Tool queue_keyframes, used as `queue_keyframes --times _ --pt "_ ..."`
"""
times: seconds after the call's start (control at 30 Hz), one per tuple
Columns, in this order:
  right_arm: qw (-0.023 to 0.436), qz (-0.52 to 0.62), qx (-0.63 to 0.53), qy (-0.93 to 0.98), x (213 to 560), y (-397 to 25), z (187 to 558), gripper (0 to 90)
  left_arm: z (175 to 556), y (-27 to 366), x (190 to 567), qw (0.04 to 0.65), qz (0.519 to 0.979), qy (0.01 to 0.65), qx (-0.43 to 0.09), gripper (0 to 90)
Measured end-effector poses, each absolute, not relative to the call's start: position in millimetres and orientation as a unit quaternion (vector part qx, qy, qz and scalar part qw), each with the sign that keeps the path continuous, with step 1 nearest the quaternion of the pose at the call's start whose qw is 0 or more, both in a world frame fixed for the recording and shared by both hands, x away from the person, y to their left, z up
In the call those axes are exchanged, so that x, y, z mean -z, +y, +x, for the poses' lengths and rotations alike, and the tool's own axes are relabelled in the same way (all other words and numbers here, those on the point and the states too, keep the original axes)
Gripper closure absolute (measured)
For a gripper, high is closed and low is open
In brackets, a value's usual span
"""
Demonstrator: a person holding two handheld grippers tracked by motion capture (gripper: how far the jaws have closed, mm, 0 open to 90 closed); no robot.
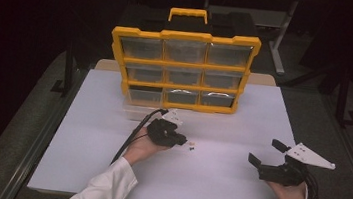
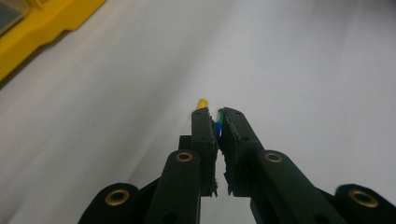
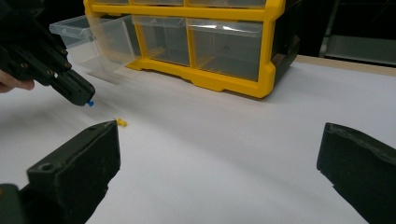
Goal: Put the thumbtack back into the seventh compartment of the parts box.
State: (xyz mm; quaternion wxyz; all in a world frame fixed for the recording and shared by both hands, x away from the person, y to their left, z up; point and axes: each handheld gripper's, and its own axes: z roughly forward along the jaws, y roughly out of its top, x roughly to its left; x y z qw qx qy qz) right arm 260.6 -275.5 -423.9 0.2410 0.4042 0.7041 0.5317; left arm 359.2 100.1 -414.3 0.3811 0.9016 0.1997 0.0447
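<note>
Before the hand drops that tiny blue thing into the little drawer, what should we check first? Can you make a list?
1. Left gripper shut on the blue piece: ok.
2. Blue piece lifted off the table: cannot tell.
3. Clear drawer pulled out of the yellow cabinet and open on top: ok.
4. Yellow piece not yet picked up, lying on the table: not ok.
5. Right gripper open and off to the side: ok.
</note>
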Motion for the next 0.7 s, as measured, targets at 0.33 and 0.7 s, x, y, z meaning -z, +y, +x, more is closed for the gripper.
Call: queue_keyframes --times 0.33,0.7 --pt "0.241 0.406 -0.532 0.703 424 -276 260 0.0 363 110 398 0.394 0.894 0.208 -0.054 83.8" --pt "0.239 0.406 -0.531 0.705 424 -277 260 0.0 370 129 379 0.421 0.878 0.216 -0.071 83.8"
